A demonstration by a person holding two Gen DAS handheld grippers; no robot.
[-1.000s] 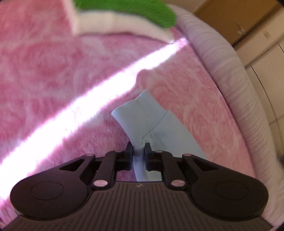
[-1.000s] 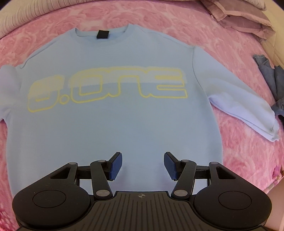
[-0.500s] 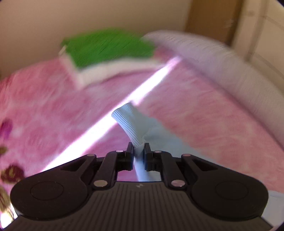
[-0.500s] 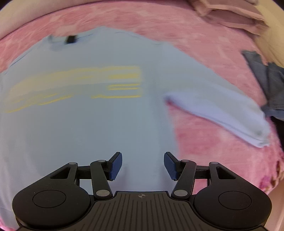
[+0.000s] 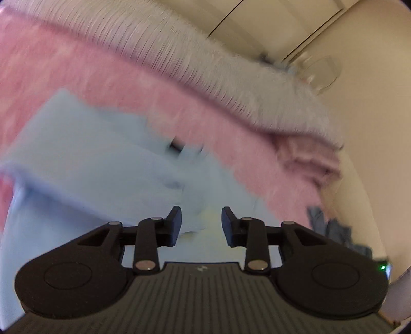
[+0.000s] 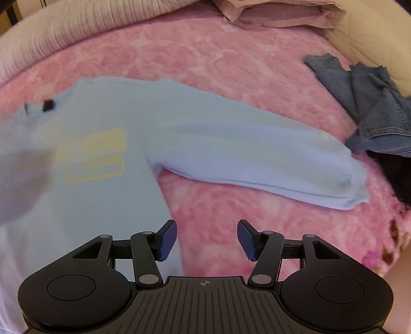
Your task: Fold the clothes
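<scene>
A light blue sweatshirt with yellow outline lettering lies flat on the pink bed cover. Its right sleeve stretches out towards the jeans, cuff at the far end. In the left wrist view the other sleeve lies folded across the sweatshirt's body, blurred by motion. My left gripper is open above the sweatshirt with nothing between its fingers. My right gripper is open over the sweatshirt's right edge and the pink cover, short of the right sleeve.
Crumpled blue jeans lie at the right of the bed. A folded mauve blanket sits at the far side. A ribbed grey-white bolster borders the pink cover. Cream walls and cupboards stand behind.
My left gripper carried the left cuff over the sweatshirt's body, then opened and let it go. My right gripper swung right towards the other sleeve, still open.
</scene>
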